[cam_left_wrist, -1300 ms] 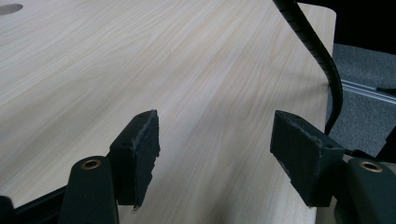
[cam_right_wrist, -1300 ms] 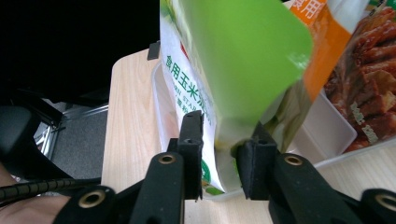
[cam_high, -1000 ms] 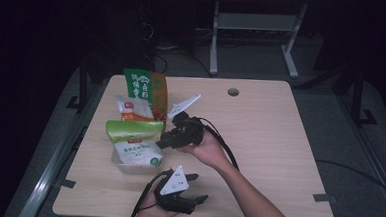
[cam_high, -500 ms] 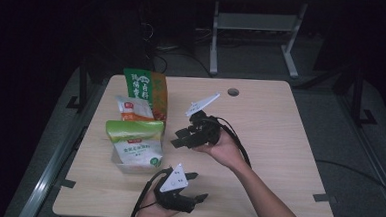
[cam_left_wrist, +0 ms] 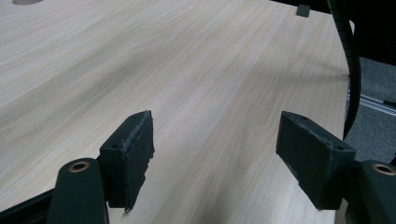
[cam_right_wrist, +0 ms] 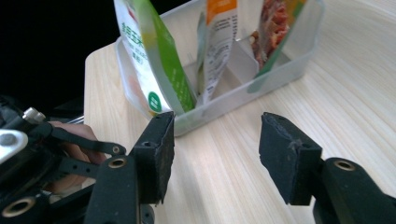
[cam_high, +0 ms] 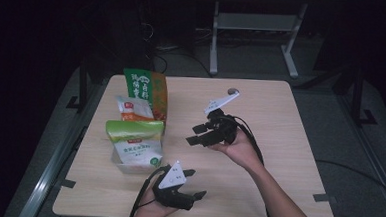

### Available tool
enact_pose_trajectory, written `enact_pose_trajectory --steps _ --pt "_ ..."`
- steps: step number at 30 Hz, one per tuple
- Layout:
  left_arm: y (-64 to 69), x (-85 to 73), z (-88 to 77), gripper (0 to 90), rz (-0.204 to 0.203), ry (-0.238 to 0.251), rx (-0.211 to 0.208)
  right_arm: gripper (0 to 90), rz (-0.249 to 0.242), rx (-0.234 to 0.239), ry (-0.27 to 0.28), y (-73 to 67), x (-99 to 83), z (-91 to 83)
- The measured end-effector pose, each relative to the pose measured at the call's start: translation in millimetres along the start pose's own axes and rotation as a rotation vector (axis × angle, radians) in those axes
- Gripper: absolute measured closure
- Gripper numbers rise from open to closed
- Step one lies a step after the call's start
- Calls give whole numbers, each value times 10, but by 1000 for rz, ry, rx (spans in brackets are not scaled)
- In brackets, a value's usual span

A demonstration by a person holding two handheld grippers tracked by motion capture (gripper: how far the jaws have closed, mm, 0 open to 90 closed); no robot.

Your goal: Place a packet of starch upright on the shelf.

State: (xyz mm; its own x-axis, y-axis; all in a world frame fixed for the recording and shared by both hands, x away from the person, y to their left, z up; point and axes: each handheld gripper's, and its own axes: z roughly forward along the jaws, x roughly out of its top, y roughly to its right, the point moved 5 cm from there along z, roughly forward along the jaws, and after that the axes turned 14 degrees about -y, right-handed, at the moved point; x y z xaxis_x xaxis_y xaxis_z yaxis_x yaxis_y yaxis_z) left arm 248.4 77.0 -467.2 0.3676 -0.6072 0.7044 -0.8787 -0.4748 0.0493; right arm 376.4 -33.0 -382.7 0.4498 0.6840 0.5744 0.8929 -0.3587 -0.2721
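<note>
High view: my left gripper [cam_high: 193,183] sat at the lower centre of the frame, jaws apart and empty, over the wooden table [cam_high: 280,123]. My right gripper [cam_high: 195,134] was at mid-frame, jaws spread and empty, pointing toward the clear bin [cam_high: 128,164] at left, which held a green-and-white pouch [cam_high: 135,140], a white-and-orange pouch [cam_high: 133,109] and a green-and-orange bag [cam_high: 144,88].

Left gripper view: my jaws stood wide apart above bare tabletop [cam_left_wrist: 187,70].

Right gripper view: my jaws gaped with nothing between them; the bin [cam_right_wrist: 261,77] with its three pouches occupied the upper centre.
</note>
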Motion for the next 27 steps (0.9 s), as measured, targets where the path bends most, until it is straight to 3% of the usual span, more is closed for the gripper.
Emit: enact_pose_trajectory --steps 13,18,27 --pt "-53 -1 -35 267 17 -1 20 382 36 -37 10 133 -148 -129" --pt "-50 -5 -38 267 -6 1 12 375 50 -43 10 153 -202 -181" --pt "-73 -4 -42 264 -5 3 18 364 70 -58 21 209 -315 -257"
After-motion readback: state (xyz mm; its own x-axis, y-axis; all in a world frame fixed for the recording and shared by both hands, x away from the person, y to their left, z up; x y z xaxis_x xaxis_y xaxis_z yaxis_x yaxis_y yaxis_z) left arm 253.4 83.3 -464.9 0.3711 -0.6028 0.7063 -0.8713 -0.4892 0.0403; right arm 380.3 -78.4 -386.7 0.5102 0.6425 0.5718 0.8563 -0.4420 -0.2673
